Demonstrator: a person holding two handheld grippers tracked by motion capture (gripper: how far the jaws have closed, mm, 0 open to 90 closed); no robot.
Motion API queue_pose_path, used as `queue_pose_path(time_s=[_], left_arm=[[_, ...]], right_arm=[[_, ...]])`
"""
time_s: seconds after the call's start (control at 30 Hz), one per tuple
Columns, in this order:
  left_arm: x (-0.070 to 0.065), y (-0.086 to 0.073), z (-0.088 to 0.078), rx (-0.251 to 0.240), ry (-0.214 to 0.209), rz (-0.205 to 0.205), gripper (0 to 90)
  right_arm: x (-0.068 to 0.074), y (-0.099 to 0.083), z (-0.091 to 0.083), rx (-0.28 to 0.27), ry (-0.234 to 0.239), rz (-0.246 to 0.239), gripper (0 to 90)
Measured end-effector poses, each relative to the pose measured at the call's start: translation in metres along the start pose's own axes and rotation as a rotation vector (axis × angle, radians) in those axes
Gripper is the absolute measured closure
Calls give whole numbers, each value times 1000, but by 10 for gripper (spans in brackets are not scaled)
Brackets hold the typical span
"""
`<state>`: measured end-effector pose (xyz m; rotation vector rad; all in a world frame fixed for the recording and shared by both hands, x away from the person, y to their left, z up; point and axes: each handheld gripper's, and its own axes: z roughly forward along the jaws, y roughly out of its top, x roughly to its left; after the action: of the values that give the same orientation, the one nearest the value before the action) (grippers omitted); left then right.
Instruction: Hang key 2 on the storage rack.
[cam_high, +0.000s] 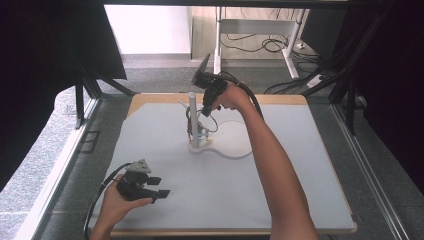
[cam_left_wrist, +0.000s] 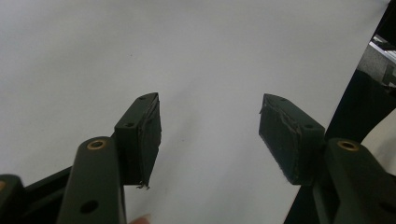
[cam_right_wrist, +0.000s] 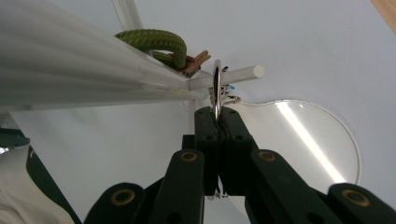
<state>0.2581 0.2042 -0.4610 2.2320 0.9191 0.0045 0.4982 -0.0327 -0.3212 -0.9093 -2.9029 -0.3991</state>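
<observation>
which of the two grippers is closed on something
The right gripper, up at the white stand: its jaws pinch a silver metal ring. The left gripper sits open over bare table with nothing between its jaws.

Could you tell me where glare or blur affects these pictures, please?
Right gripper view: a bright glare streak crosses the clear base, and the near post is blurred. Left gripper view: sharp pads, evenly lit table. High view: dark frame edges, soft overall.

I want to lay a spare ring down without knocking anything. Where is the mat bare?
The mat is bare along its right side, beyond the forearm, and across the left between the stand and the left gripper. It is crowded mid-table, where the right gripper holds a ring at the stand's pegs.
</observation>
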Motion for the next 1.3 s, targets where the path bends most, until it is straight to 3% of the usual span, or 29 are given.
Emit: queue_pose_path(time_s=[0.37,0.5,0.73,0.77,0.87,1.03,1.13,1.23,1.3], left_arm=[[-1,1,3,12,3,8,394],[-2,1,4,14,3,12,394],[-2,2,5,23,8,14,393],[-2,1,5,22,9,12,393],[-2,2,5,21,11,12,392],[-2,2,5,31,18,16,392],[-2,1,4,26,25,8,391],[-4,2,1,-12,5,-2,392],[-4,2,-1,-11,21,-12,392]], right_arm=[[1,-5,12,-9,33,12,859],[3,-7,14,-11,58,17,803],[4,-19,6,-28,48,20,716],[3,-25,3,-48,27,23,639],[3,-33,-2,-66,-1,36,572],[6,-59,-11,-151,-62,30,515],[10,-79,-13,-200,-58,34,500],[13,-102,-9,-248,-38,36,482],[13,-118,-7,-280,-34,45,475]])
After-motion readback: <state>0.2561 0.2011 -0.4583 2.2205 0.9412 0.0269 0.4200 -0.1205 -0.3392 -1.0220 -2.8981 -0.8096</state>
